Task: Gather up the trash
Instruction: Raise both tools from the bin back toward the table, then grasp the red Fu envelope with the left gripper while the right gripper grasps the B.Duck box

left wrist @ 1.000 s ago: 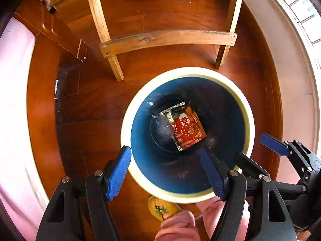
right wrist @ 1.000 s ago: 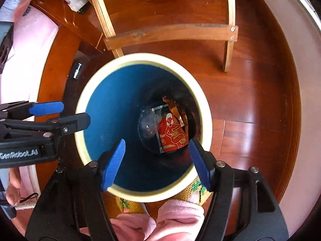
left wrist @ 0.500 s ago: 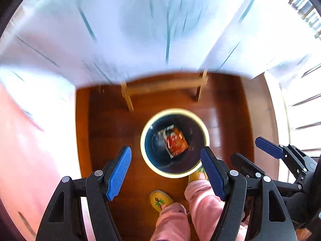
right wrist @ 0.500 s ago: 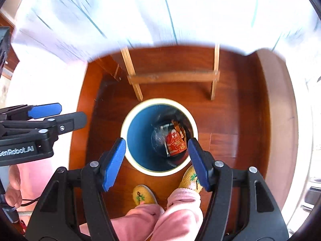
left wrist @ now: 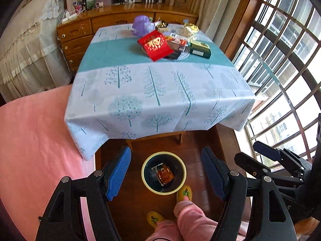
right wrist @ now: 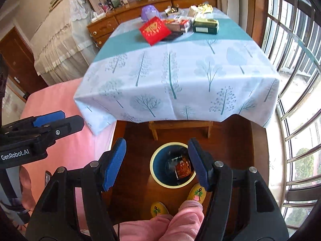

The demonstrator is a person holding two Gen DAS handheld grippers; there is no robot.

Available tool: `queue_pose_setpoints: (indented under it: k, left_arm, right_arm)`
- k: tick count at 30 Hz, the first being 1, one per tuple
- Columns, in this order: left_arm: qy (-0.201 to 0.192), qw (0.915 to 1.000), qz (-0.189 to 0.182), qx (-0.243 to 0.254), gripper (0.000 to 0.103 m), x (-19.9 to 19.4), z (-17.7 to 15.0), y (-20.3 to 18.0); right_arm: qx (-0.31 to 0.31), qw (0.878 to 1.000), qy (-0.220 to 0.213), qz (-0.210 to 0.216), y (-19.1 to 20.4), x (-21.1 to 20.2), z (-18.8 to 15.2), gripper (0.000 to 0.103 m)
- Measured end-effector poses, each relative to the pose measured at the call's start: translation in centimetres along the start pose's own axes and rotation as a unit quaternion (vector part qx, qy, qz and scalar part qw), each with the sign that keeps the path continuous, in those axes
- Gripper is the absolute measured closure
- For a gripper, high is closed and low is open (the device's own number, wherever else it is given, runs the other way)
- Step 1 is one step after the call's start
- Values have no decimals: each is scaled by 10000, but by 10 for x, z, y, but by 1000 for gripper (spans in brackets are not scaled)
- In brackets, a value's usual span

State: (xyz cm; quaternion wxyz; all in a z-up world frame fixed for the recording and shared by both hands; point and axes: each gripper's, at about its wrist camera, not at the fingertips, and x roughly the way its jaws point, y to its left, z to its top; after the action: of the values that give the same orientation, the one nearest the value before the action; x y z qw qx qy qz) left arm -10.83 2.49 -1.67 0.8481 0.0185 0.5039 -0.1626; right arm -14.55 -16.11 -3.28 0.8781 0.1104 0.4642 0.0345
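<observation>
1. Overhead, we see the tabletop (left wrist: 156,92) under a tree-print cloth, with a red packet (left wrist: 155,45), a green box (left wrist: 200,49) and a purple bag (left wrist: 142,25) clustered at its far end.
2. Below on the wooden floor stands the trash bin (left wrist: 147,184), holding a red wrapper (left wrist: 165,176).
3. Our left tongs (left wrist: 166,174) and right tongs (right wrist: 157,163) are both spread apart and empty, high above the bin.

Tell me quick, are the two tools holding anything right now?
Left tool: open, holding nothing, high above the trash bin.
Right tool: open, holding nothing, also above the bin.
</observation>
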Motion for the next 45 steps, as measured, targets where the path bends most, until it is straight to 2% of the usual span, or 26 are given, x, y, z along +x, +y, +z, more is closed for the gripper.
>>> queue_pose_setpoints:
  k: [10, 17, 21, 26, 33, 40, 45]
  left_arm:
    - [-489, 9984, -4, -289, 29, -97, 46, 2]
    - [-536, 9977, 85, -402, 29, -111, 70, 11]
    - [-461, 9978, 67, -476, 29, -99, 89, 14]
    - [-450, 9981, 213, -357, 29, -70, 129, 8]
    - [-332, 9973, 328, -570, 29, 4, 225, 1]
    - [180, 9930, 590, -1010, 29, 117, 330, -7]
    - [651, 9853, 791, -1364, 29, 211, 379, -9]
  right_arm:
    - [61, 9965, -833, -35, 15, -104, 44, 41]
    - [-23, 9918, -1276, -115, 23, -140, 70, 42]
    - [-52, 9907, -1341, -204, 19, -137, 89, 42]
    - [-80, 9904, -1373, -150, 2, -112, 127, 42]
    - [-361, 9925, -1166, 72, -35, -25, 222, 42]
    - [-723, 9957, -461, 348, -87, 85, 335, 50]
    - [-1186, 9918, -150, 441, -115, 152, 390, 51]
